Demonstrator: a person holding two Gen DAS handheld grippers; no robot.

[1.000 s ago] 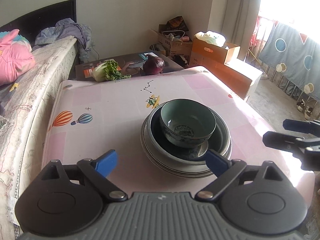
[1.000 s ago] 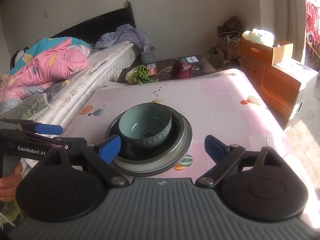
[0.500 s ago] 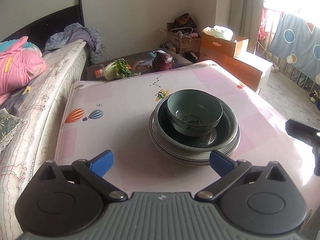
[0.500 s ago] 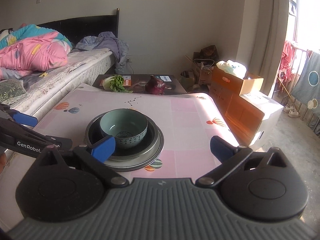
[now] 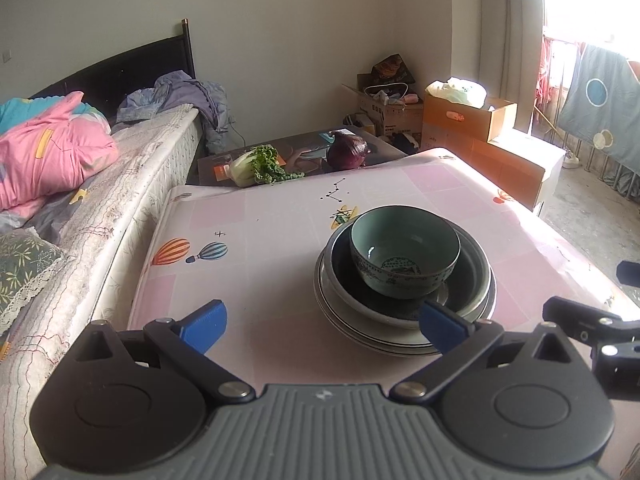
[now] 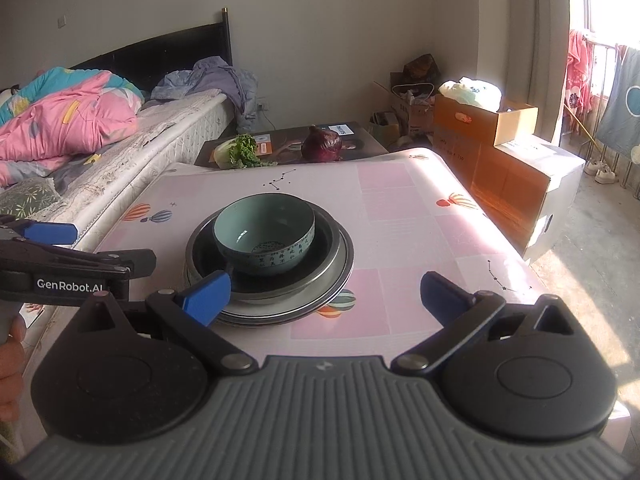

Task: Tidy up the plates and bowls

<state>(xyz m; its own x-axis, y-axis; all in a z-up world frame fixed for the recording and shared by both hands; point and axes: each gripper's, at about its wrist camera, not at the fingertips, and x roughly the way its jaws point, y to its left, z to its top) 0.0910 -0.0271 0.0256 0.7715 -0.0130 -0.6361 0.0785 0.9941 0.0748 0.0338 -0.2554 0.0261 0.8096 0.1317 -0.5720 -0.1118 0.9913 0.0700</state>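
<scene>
A teal bowl [image 5: 404, 240] sits inside a dark deep dish [image 5: 348, 276] on a stack of grey plates [image 5: 360, 334], on the pink patterned table [image 5: 260, 248]. My left gripper [image 5: 324, 326] stands open just in front of the stack and to its left. Its right blue fingertip [image 5: 444, 328] overlaps the plates' near rim, and nothing is between the jaws. My right gripper [image 6: 324, 296] is wide open on the stack's near right side. Its left fingertip [image 6: 204, 296] is by the rim of the plates [image 6: 280, 312]. The bowl [image 6: 266, 232] is untouched.
A bed with a pink quilt [image 5: 48, 152] runs along the table's left side. Behind the table, a low dark stand holds a leafy cabbage [image 5: 256, 166] and a red onion [image 5: 346, 154]. Cardboard boxes [image 5: 480, 132] stand at the right. A hand [image 6: 12, 360] holds the left gripper.
Both camera views have tilted up and pulled back a little, so more of the room shows. The right jaws spread slightly wider. The stack has not moved.
</scene>
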